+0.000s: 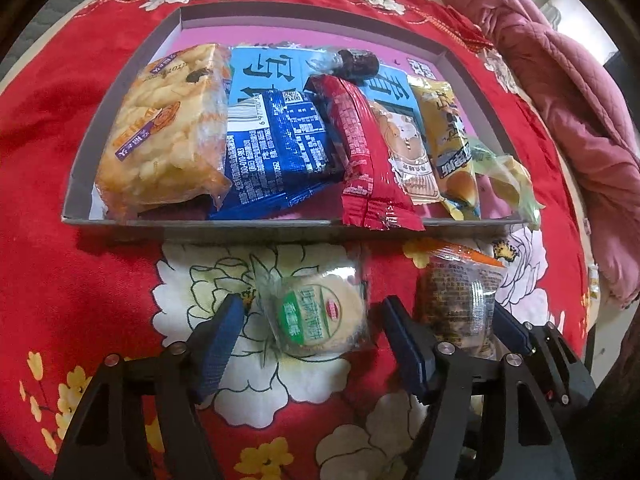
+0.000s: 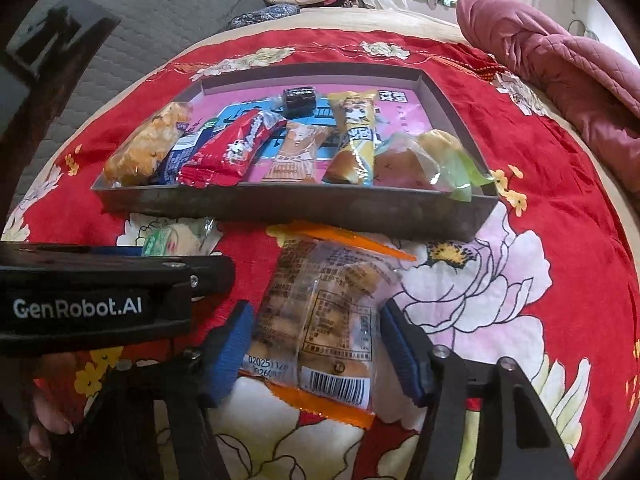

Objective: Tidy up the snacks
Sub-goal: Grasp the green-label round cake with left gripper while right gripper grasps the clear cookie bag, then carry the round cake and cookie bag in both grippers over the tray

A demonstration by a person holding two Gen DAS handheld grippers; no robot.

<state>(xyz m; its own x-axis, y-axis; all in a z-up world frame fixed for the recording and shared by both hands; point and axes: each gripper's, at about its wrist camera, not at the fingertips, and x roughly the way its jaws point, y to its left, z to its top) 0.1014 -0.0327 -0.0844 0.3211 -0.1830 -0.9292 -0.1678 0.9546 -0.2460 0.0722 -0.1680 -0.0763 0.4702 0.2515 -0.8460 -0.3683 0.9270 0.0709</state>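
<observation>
A round cake in a clear wrapper with a green label [image 1: 316, 316] lies on the red flowered cloth, just in front of the grey tray [image 1: 200, 222]. My left gripper [image 1: 314, 336] is open around it, with a gap at each blue pad. To its right lies a clear packet with orange ends [image 2: 320, 328], flat on the cloth. My right gripper [image 2: 318, 346] straddles this packet with its pads at the edges, and the wrapper shows no squeeze. The tray [image 2: 280, 204] holds several snacks in a row.
The left gripper's black body [image 2: 100, 300] sits close on the left of the right gripper. A red packet [image 1: 372, 168] and a green-yellow wrapper [image 2: 452, 168] overhang the tray's front wall. A pink quilt [image 1: 560, 100] is bunched at the far right.
</observation>
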